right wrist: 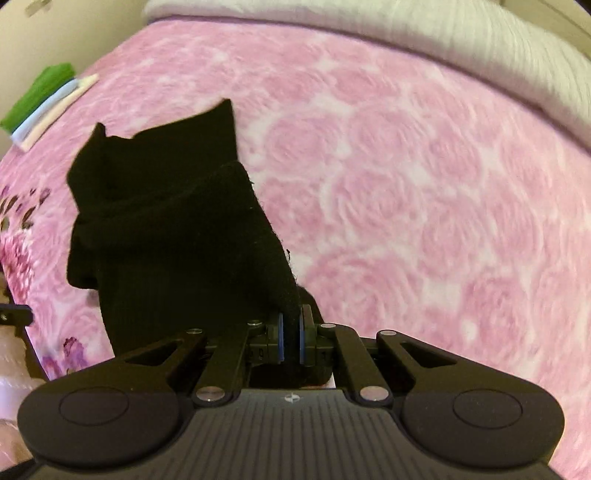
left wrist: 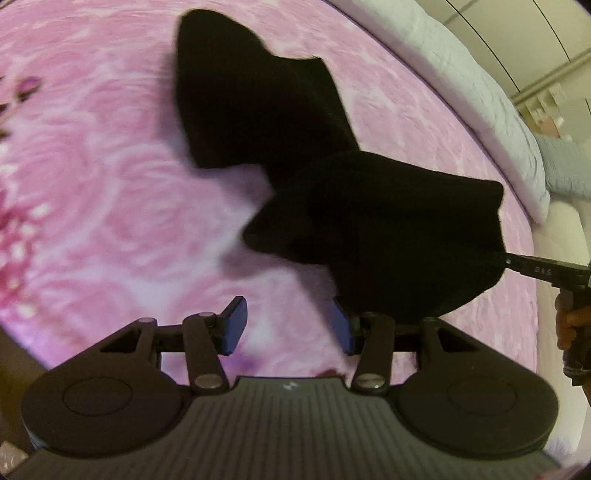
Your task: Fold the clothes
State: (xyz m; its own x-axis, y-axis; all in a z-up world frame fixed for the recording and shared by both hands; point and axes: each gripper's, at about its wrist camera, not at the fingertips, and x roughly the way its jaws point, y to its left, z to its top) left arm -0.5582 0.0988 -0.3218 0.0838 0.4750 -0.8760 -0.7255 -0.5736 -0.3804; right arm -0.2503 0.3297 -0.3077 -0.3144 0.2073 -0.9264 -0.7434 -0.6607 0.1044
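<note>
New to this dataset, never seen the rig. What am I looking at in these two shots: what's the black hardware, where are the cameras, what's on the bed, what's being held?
There is no robot arm. A person carries a hand-held gripper in each hand, each with a fisheye camera looking forward along its two fingers; the black hardware at the bottom of each picture is that tool.

The left wrist view shows the left hand-held gripper with its blue pads apart, gripping nothing. At the right edge of that view the other tool and the person's hand appear.

The right wrist view shows the right hand-held gripper closed on a black garment, lifting part of it off the pink floral bedspread; the rest trails on the bed.

Also on the bed: a white pillow at the far edge and a small stack of folded clothes with green on top.
</note>
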